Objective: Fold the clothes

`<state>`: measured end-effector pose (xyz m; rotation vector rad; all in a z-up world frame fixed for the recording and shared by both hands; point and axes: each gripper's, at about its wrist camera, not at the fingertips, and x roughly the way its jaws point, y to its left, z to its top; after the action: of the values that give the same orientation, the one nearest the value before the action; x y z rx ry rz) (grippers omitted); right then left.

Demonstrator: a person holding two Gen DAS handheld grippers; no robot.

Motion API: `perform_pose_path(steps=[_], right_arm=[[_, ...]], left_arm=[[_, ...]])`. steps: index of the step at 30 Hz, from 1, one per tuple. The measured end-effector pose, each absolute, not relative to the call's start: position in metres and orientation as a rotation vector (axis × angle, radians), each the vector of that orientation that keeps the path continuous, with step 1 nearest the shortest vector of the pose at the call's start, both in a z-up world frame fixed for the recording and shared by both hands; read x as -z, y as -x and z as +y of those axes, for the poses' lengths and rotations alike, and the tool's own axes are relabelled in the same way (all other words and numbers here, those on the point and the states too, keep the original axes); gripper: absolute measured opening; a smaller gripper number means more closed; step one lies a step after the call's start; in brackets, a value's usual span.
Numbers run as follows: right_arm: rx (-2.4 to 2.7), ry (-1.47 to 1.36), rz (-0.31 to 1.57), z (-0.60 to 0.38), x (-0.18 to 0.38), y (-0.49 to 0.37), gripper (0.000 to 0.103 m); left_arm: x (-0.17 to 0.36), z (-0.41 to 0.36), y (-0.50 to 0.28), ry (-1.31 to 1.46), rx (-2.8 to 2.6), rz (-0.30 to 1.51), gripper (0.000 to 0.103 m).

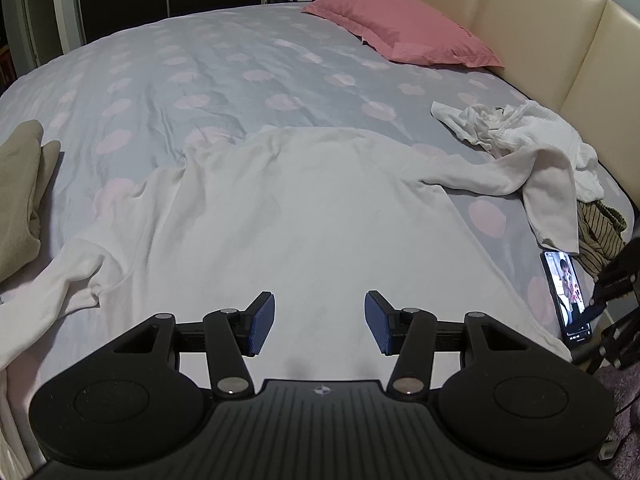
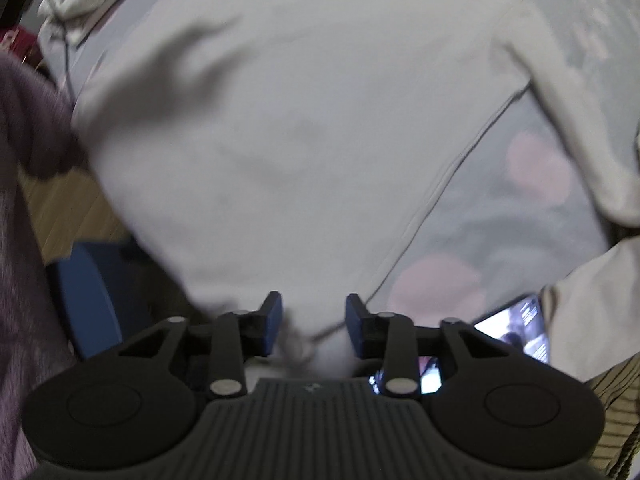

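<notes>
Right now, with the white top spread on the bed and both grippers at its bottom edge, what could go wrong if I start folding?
1. The phone lies beside the white top, with the right sleeve draped to its top edge; pulling that sleeve may drag it off the bed.
2. The right gripper seems to straddle only a bunched hem corner, so the cloth could slip.
3. The left gripper is open and holds nothing, so lifting could skew the top.

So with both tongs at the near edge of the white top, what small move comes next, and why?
Probably close the right tongs on the hem of the white top. Fabric already sits bunched between their open fingers, right beside the phone. The left tongs hover open over flat cloth, gripping nothing, so they would need to drop to the hem afterwards.
</notes>
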<state>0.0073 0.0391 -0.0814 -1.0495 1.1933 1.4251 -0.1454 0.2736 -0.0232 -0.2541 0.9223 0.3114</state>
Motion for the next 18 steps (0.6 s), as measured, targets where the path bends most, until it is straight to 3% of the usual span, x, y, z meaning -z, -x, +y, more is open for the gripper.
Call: perform_pose_path(steps=[9,10,11,12,18], right_arm=[[-1.438,1.168,1.243,0.027,0.119,0.003,0.046],[-1.439,1.184,1.237,0.027,0.123,0.005,0.04],[-1.444,1.197,1.233,0.028,0.126,0.007,0.025],[-1.452,1.205,1.234,0.028,0.127,0.009,0.016],[-1.506,1.225,1.322,0.022,0.117,0.015,0.011]], left_arm=[[0.031,0.27,0.145,0.242,-0.3,0.953,0.048],[0.031,0.269,0.145,0.241,-0.298,0.952,0.048],[0.031,0.268,0.144,0.24,-0.295,0.951,0.048],[0.03,0.267,0.144,0.238,-0.293,0.951,0.048],[0.031,0.267,0.143,0.231,-0.298,0.958,0.048]])
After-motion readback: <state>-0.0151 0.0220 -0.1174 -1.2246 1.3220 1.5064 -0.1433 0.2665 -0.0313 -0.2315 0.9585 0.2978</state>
